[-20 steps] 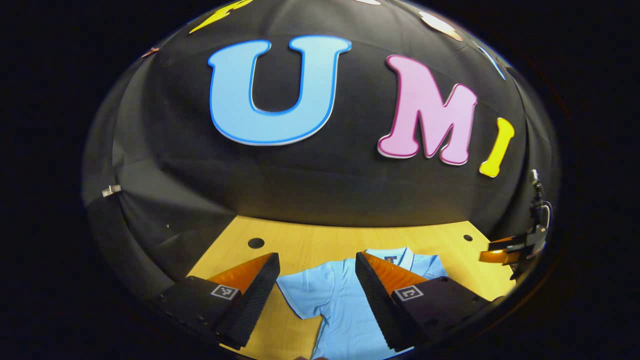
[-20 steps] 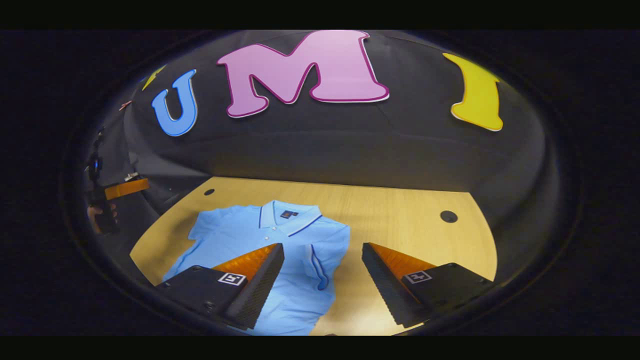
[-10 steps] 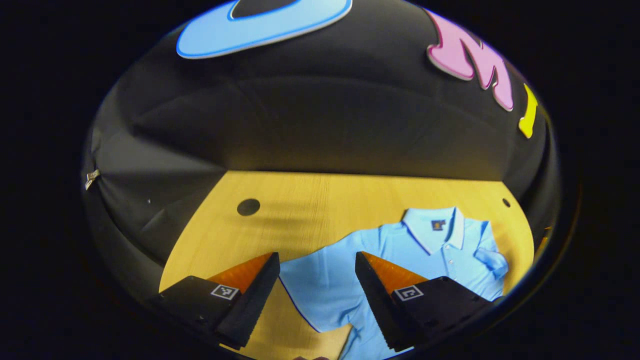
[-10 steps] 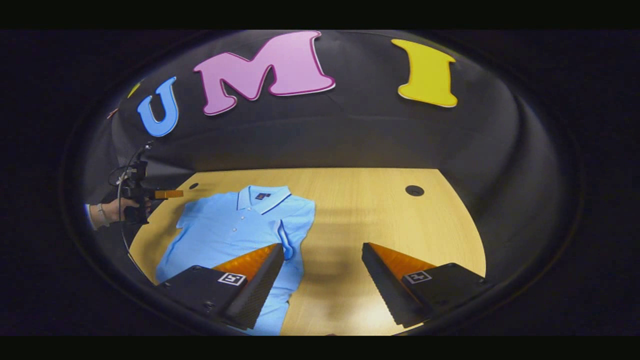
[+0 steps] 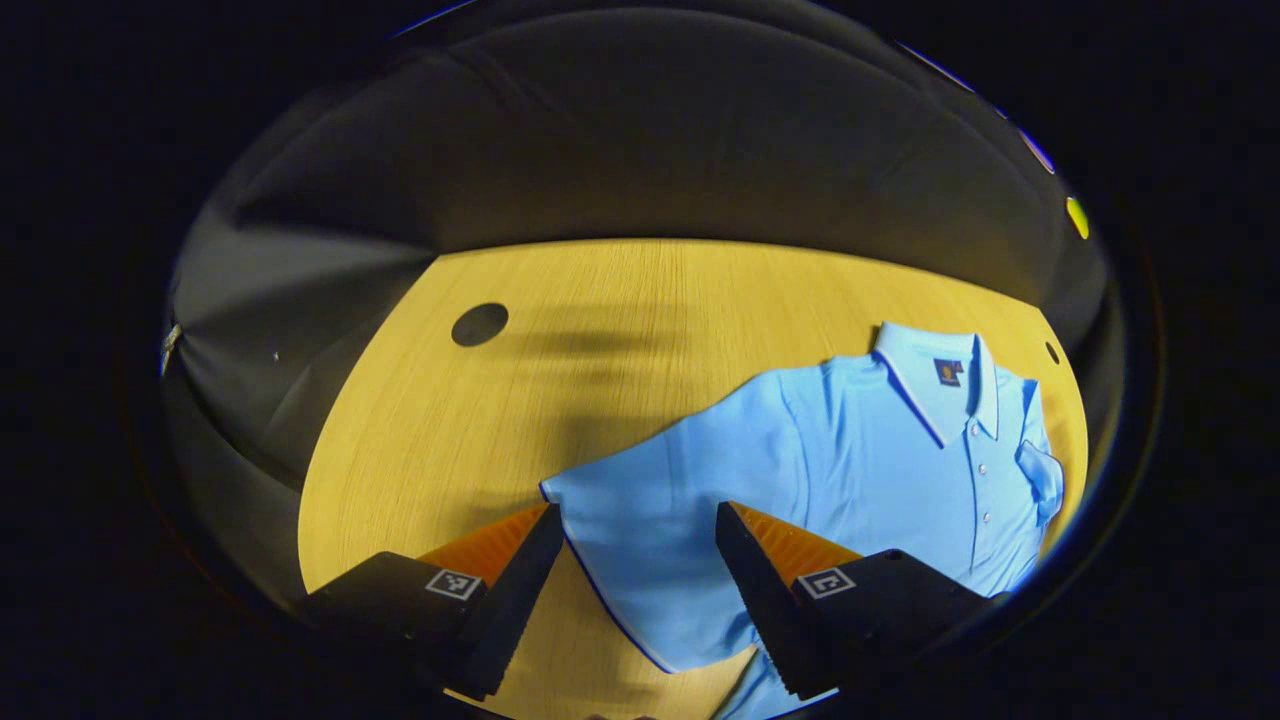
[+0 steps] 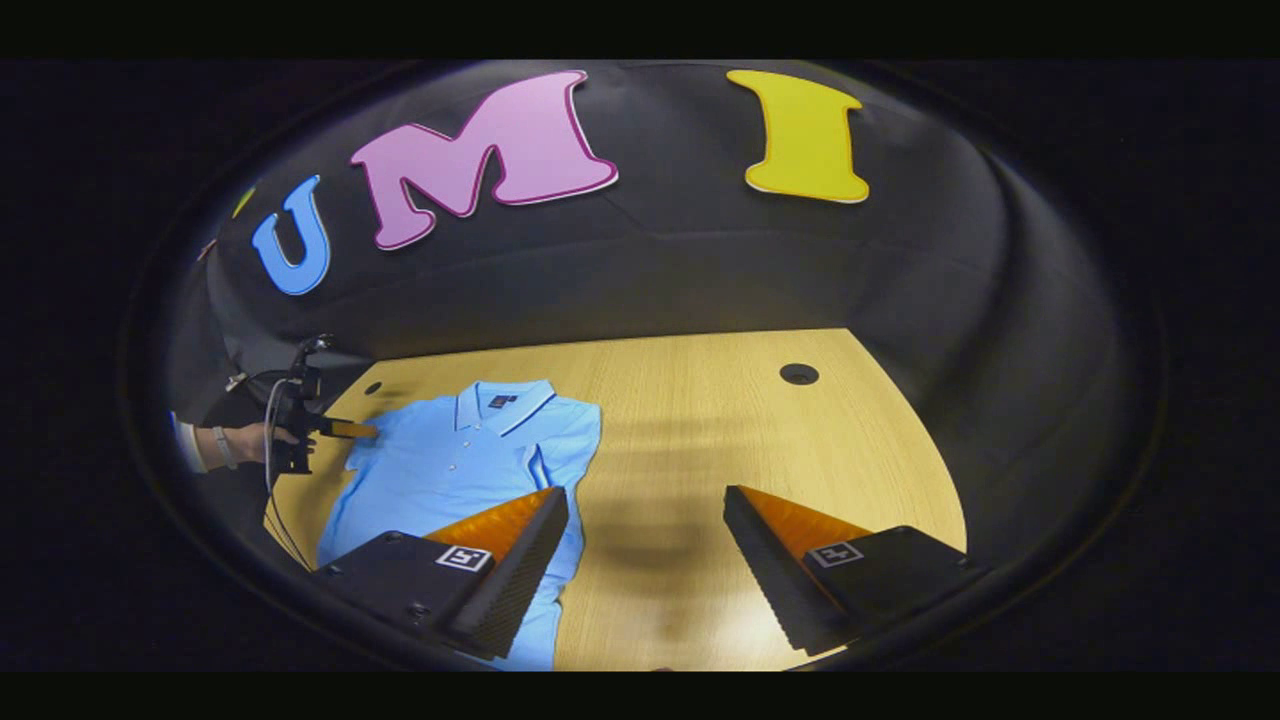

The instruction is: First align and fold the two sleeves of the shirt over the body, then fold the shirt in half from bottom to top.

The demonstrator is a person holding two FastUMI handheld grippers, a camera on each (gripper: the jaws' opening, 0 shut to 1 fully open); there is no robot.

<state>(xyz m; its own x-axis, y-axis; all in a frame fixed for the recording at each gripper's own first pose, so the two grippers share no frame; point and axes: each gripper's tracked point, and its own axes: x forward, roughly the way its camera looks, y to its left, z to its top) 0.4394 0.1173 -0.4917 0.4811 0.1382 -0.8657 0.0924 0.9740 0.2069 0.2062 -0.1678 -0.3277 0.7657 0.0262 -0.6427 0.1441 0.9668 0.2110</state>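
One sleeve (image 5: 640, 510) spread, other (image 6: 560, 455) folded — shirt (image 5: 860, 450)

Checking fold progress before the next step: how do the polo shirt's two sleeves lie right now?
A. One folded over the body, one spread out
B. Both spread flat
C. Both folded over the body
A: one sleeve lies folded onto the shirt, while the other sleeve is spread on the table ahead of the left gripper, jaws open.

The left gripper (image 5: 637, 522), jaws apart, hangs over the shirt's (image 5: 850, 470) spread sleeve (image 5: 640, 530).
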